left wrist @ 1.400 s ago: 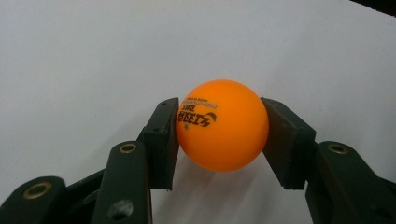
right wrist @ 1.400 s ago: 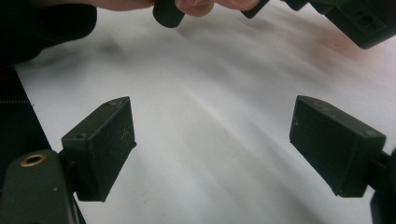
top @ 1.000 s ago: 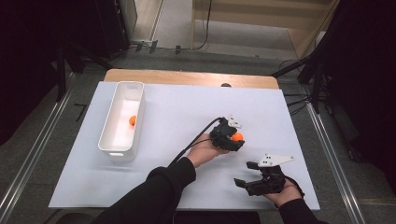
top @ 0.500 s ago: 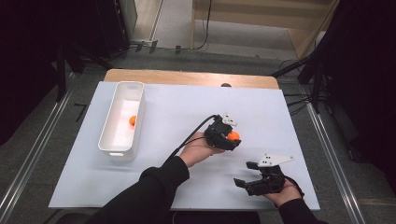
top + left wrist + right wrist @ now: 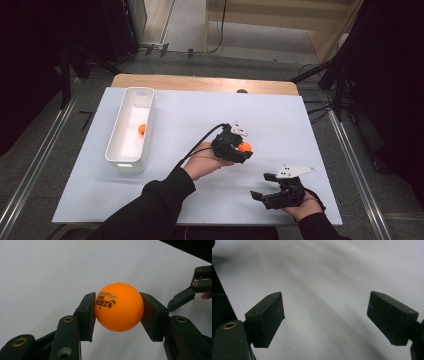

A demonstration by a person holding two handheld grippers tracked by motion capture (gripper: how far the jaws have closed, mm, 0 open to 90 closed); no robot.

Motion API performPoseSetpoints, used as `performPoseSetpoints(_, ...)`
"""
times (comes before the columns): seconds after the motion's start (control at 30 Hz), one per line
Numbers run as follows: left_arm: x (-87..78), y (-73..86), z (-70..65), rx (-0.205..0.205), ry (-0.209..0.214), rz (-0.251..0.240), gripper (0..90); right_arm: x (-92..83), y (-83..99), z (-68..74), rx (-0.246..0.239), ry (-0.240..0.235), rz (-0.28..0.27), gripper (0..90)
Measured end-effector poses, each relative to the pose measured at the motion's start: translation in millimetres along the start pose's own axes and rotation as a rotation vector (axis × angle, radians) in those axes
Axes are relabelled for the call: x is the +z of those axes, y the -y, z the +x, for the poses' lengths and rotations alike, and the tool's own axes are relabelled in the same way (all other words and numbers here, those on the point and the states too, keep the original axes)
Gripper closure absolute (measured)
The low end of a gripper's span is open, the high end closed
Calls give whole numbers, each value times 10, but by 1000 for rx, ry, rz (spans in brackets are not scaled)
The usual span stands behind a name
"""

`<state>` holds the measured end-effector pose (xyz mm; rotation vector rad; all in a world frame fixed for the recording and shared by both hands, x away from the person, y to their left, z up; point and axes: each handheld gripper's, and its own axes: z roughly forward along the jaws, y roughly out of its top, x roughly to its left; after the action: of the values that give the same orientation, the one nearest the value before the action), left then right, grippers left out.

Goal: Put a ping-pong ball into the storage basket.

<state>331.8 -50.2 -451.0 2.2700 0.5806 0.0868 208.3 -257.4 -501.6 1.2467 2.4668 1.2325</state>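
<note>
Near the table's left edge we note a white tray with one orange ball inside. Mid-table, the left gripper is clamped on a second orange ball. By the near right corner, the right gripper rests, jaws apart.

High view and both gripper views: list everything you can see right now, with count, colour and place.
ball: 1, orange with black print, clamped in the left gripper
second ball: 1, orange, inside the bin
bin: 1, white, long, left part of the table
table: 1, white top, wooden strip at the far edge
left gripper: 1, black, mid-table, shut on the ball
right gripper: 1, black, near right edge, jaws open with nothing between them
sleeve: 1, black, near edge
</note>
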Motion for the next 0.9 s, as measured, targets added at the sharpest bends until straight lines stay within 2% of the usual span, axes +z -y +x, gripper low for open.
performPoseSetpoints(0.5,-215,130,53,-18,18,-5,499,3,-1,0,2,6,4,126)
performPoseSetpoints(0.63,-278,170,79,-38,22,-10,499,3,-1,2,0,3,5,126)
performPoseSetpoints(0.77,-340,175,97,-58,11,-30,499,2,-2,3,2,4,5,126)
performPoseSetpoints(0.9,-392,175,119,-55,5,-33,499,3,-4,5,2,3,5,126)
